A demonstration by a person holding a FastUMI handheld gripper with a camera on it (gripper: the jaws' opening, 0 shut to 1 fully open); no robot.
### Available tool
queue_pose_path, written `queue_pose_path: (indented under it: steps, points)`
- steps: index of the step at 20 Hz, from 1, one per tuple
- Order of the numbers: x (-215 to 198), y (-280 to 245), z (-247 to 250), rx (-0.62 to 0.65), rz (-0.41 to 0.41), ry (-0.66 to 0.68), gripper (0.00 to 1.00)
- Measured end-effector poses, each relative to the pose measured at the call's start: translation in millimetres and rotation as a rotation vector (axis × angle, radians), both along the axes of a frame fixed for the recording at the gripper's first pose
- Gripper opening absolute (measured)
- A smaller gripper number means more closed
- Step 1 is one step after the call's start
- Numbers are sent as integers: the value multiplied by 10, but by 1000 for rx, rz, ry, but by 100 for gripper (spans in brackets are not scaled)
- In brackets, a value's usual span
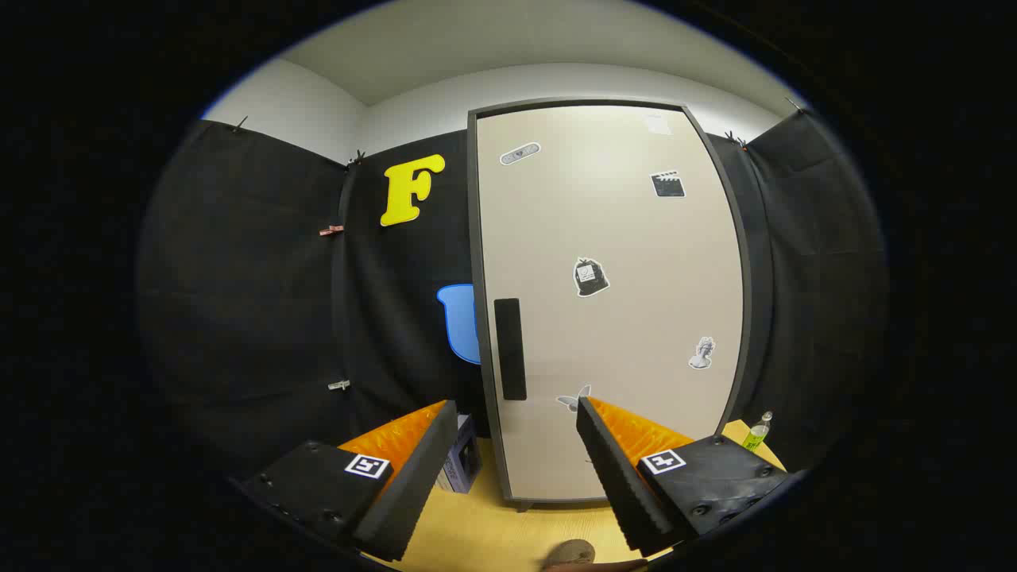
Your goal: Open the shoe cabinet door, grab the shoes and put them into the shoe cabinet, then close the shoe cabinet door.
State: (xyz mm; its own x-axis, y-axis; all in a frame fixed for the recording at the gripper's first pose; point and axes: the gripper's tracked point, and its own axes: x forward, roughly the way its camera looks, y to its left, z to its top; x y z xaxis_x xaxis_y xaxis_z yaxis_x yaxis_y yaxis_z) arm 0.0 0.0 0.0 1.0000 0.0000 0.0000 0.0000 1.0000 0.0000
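The tall beige shoe cabinet with a dark frame (612, 302) stands upright against the black cloth wall, its sticker-dotted door shut and its black vertical handle (510, 349) near the door's left edge. The hand-held gripper (516, 445) faces it with fingers spread wide, pinching nothing, the handle just beyond them. A small green bottle (757, 433) stands on the yellow wooden floor (493, 532) by the cabinet's right side, and a brown shoe toe (570, 553) shows between the fingers.

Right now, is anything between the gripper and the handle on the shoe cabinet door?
Nothing visible. The gripper is open, and the dark handle on the closed shoe cabinet door lies beyond its fingers, with only bare floor in between.
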Motion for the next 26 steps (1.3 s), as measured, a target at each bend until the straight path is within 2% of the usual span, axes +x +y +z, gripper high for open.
queue_pose_path:
  steps: [5, 10, 18, 26]
  points:
    - [119, 99, 19, 14, 18, -16, 99]
    - [489, 244, 25, 48, 32, -9, 99]
    - [1205, 249, 62, 18, -49, -40, 99]
    - [1713, 47, -108, 19, -138, 8, 96]
